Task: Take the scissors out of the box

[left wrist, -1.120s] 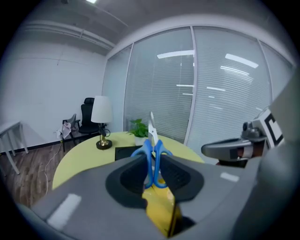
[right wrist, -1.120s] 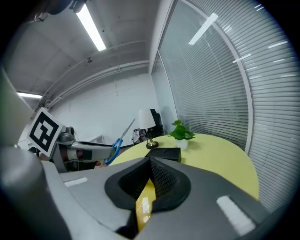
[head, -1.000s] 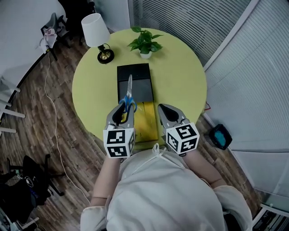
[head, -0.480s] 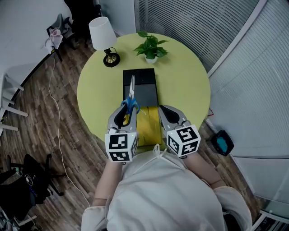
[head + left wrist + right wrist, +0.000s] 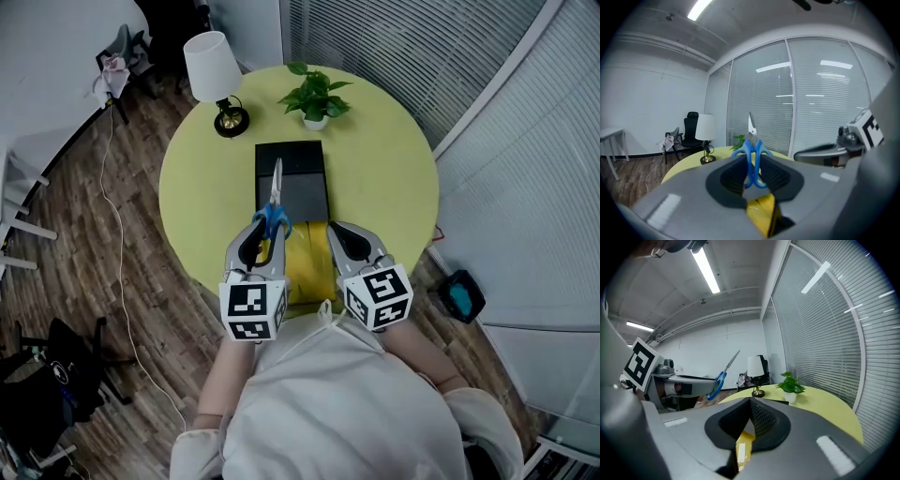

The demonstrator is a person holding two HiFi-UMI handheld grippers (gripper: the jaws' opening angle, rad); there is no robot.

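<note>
Now the left hand-held gripper point(image 5: 263, 228) clamps the one pair of scissors point(image 5: 275, 190); the right hand-held gripper point(image 5: 334, 228) is closed, empty.

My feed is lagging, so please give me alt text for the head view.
The left gripper holds blue-handled scissors by the handles, blades pointing away over the black box on a round table. The right gripper, shut and empty, hangs beside it, by a yellow piece. A lamp and a plant stand at the far edge.

Left tongs point(image 5: 258, 234) with scissors point(image 5: 275, 192) and right tongs point(image 5: 339, 231) drawn slightly back toward person.
</note>
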